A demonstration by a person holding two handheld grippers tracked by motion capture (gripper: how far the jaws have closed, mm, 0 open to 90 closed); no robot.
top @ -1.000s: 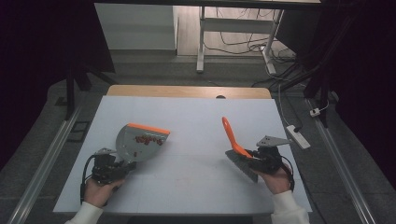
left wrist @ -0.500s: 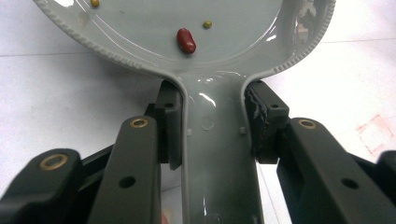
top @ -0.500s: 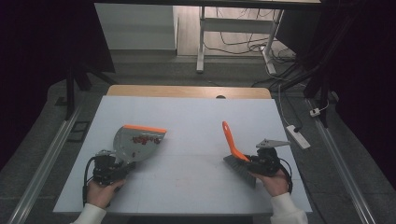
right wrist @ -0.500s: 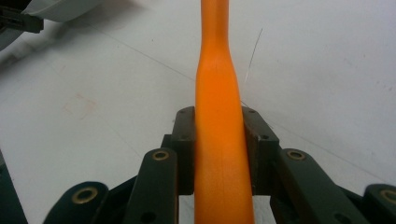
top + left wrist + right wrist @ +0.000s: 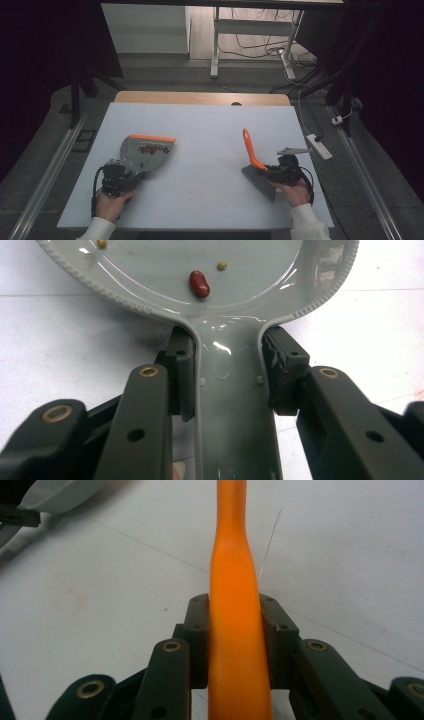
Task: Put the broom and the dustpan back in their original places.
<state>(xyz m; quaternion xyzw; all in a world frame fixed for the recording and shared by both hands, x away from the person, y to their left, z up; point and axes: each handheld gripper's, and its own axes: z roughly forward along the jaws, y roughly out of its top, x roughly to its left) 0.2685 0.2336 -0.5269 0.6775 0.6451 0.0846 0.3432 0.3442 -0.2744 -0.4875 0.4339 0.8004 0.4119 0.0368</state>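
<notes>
My left gripper (image 5: 227, 375) is clamped on the grey handle of the dustpan (image 5: 220, 285); I can see both pads pressed against the handle's sides in the left gripper view, the handle running straight up between the jaws and widening into the pan just beyond the tips; inside the pan there's a red bean (image 5: 199, 283) close to the handle end, and two small yellowish bits farther in; from the high view the left gripper (image 5: 120, 176) sits at the near left of the white table (image 5: 210, 125), my left hand (image 5: 111, 204) behind it, and the dustpan (image 5: 145, 150) reaches away and to the right with its orange lip at the far edge, lying low on the tabletop; over to my right gripper (image 5: 235, 625), it's closed tight on the orange handle of the brush (image 5: 234, 580); the handle fills the gap between the pads and runs on ahead of the jaws, tapering as it goes; in the high view the right gripper (image 5: 280, 171) is at the near right of the table with my right hand (image 5: 295, 192) behind it; the brush (image 5: 254, 160) has its orange handle tilted up and away, and its grey bristles are down beside the gripper, close to the tabletop, though I can't tell whether they touch; the dustpan and brush are well apart, bare table between them.
</notes>
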